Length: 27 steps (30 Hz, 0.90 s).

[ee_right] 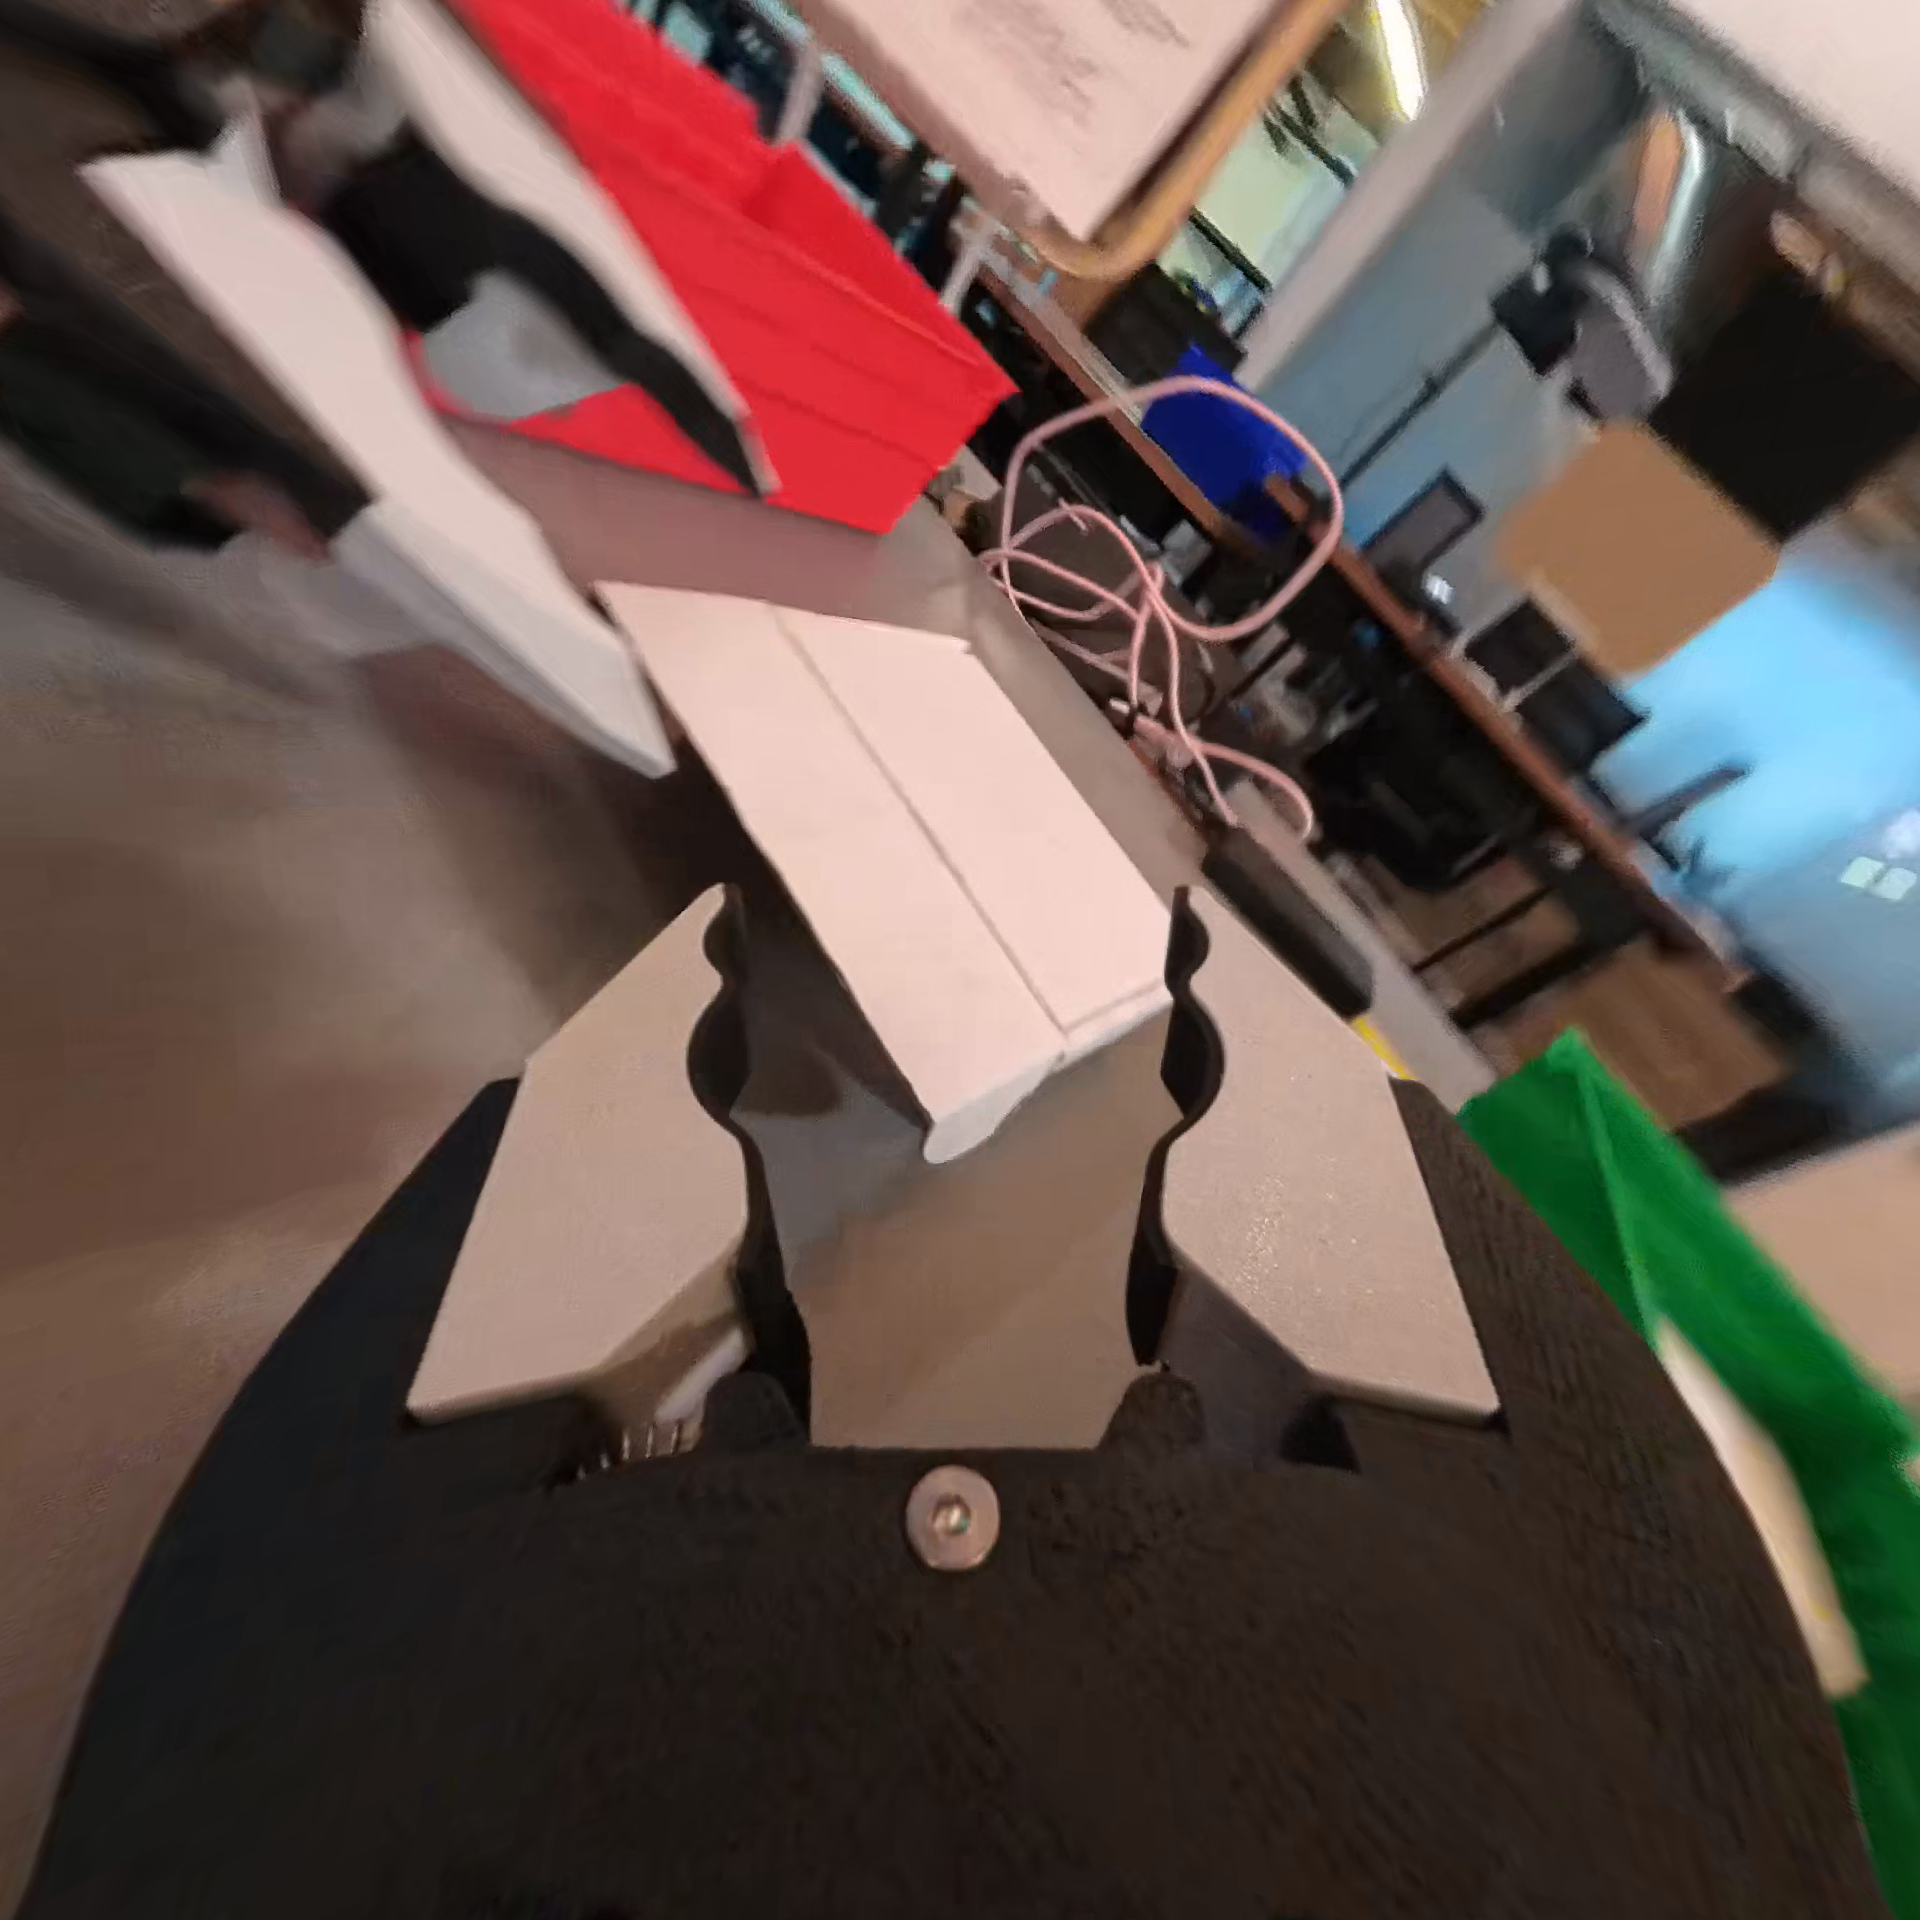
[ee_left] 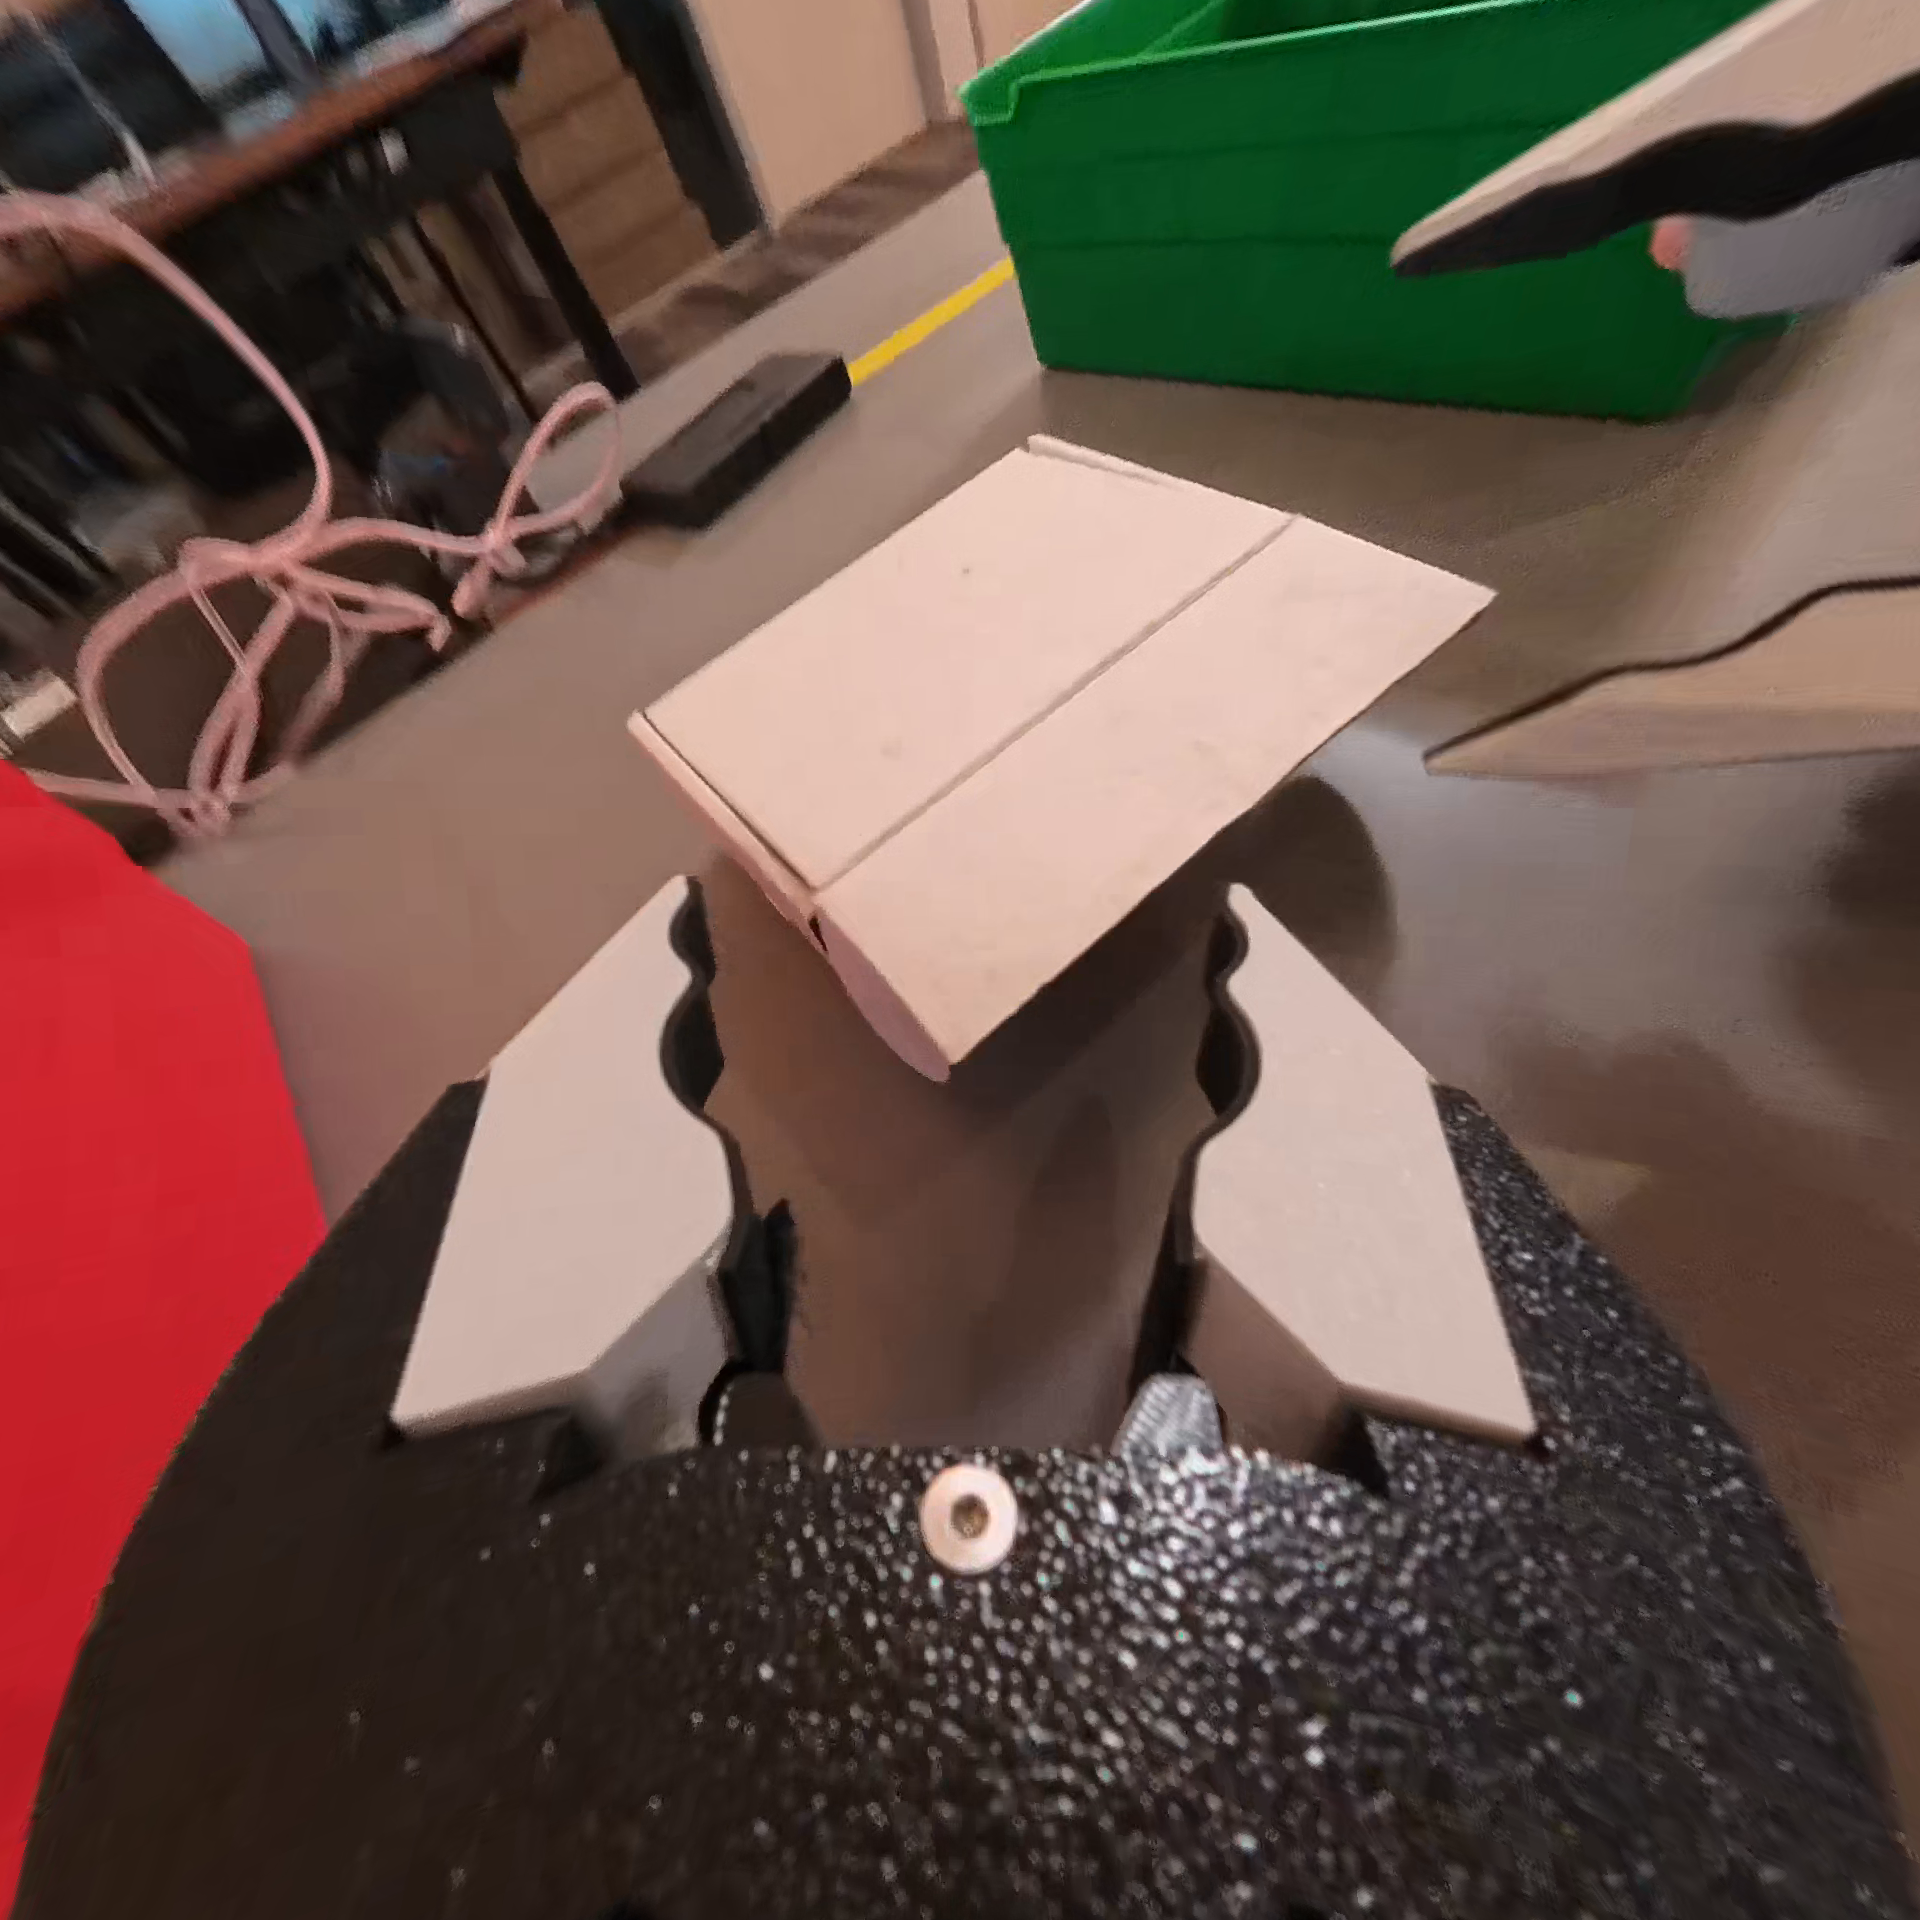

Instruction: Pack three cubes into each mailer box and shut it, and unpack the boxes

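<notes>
white mailer box point(ee_left: 997, 727) sits shut on the grey table point(ee_left: 1558, 1039), red bin point(ee_left: 104, 1143) at 9 o'clock, green bin point(ee_left: 1299, 208) at 1. left gripper point(ee_left: 961, 925) and right gripper point(ee_right: 956, 935) both spread apart, empty. we judge opening comes next: catch the front flap.

one mailer box point(ee_left: 997, 717), two grippers point(ee_left: 961, 914), two bins point(ee_left: 1299, 208)

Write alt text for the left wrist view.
A shut white mailer box lies on a grey table just ahead of the open, empty left gripper. Behind stands a green bin; the right gripper enters at upper right.
</notes>
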Motion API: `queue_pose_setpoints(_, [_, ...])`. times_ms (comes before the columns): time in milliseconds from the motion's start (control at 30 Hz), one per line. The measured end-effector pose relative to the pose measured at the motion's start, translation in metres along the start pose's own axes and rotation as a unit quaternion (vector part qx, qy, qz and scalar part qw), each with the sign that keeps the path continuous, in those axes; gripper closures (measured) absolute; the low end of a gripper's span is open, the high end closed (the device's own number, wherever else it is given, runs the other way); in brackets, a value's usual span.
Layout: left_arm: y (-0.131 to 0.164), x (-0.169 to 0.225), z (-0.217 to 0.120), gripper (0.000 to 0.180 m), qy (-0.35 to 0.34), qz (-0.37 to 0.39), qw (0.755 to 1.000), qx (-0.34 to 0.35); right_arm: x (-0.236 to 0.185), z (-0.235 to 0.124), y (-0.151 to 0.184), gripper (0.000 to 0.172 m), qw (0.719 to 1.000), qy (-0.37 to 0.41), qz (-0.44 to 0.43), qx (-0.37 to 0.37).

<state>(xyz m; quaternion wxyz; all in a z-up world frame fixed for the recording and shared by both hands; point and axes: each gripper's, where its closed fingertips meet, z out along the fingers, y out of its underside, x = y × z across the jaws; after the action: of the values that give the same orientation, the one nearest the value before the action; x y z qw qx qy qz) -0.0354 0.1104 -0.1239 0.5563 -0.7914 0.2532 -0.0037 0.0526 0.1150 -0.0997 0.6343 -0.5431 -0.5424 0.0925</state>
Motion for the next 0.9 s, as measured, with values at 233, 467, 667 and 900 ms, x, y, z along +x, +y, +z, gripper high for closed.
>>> queue_pose_setpoints(233, [0.014, 0.01, 0.018, 0.085, -0.011, 0.288, 0.956, -0.061, -0.037, 0.023, 0.005, 0.09, 0.976, -0.035, -0.213, -0.04])
queue_pose_setpoints(467, [0.0, 0.004, 0.026, 0.153, -0.062, 0.38, 0.922, -0.023, -0.036, 0.043, 0.009, 0.088, 0.961, -0.018, -0.272, -0.043])
queue_pose_setpoints(667, [-0.006, -0.002, 0.027, 0.178, -0.075, 0.386, 0.919, -0.027, -0.034, 0.053, 0.012, 0.081, 0.95, 0.002, -0.307, -0.055])
queue_pose_setpoints(900, [-0.011, -0.005, 0.031, 0.179, -0.02, 0.353, 0.933, -0.07, -0.017, 0.067, 0.02, 0.092, 0.931, 0.04, -0.349, -0.1])
